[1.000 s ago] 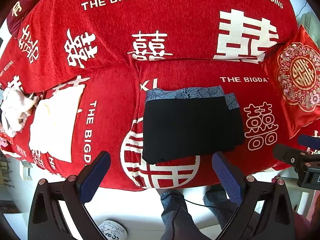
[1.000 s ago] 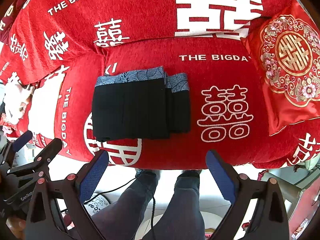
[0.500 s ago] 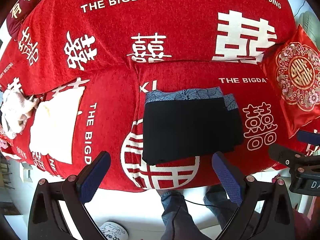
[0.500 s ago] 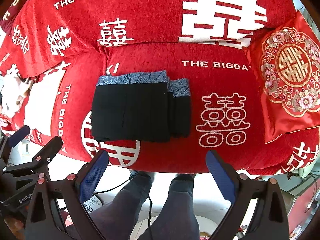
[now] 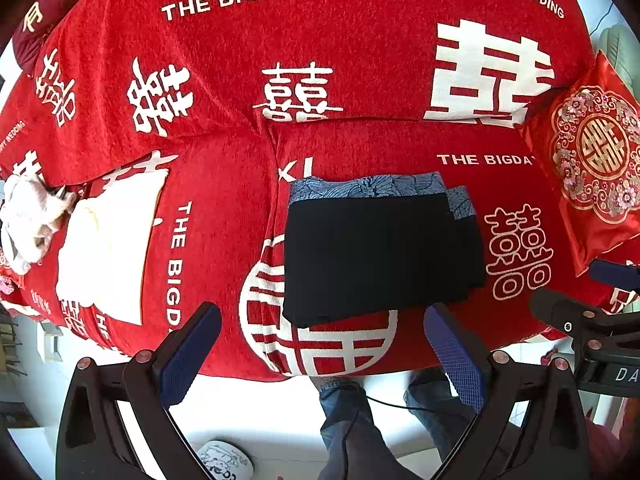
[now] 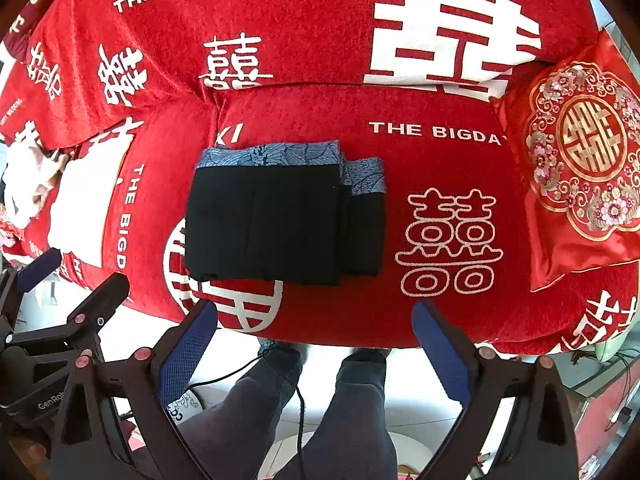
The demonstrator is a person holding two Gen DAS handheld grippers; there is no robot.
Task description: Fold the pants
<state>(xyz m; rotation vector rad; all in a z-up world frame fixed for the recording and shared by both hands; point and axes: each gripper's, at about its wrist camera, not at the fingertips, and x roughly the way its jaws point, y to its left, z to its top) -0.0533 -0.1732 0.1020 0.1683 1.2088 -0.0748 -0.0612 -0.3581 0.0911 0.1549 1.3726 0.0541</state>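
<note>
The black pants (image 5: 380, 252) lie folded into a flat rectangle on the red sofa seat, with a blue patterned waistband along the far edge; they also show in the right wrist view (image 6: 284, 220). My left gripper (image 5: 320, 340) is open and empty, held above the floor in front of the sofa, short of the pants. My right gripper (image 6: 314, 338) is open and empty, also in front of the sofa edge. Each gripper shows at the other view's side, the right gripper (image 5: 580, 320) and the left gripper (image 6: 60, 312).
The sofa cover (image 5: 360, 60) is red with white lettering. A red embroidered cushion (image 6: 580, 168) leans at the right. White folded cloth (image 5: 108, 248) and a crumpled white item (image 5: 28, 220) lie at the left. The person's legs (image 6: 320, 400) stand on the white floor below.
Both grippers have drawn back slightly from the sofa and stay open. The folded pants have not moved.
</note>
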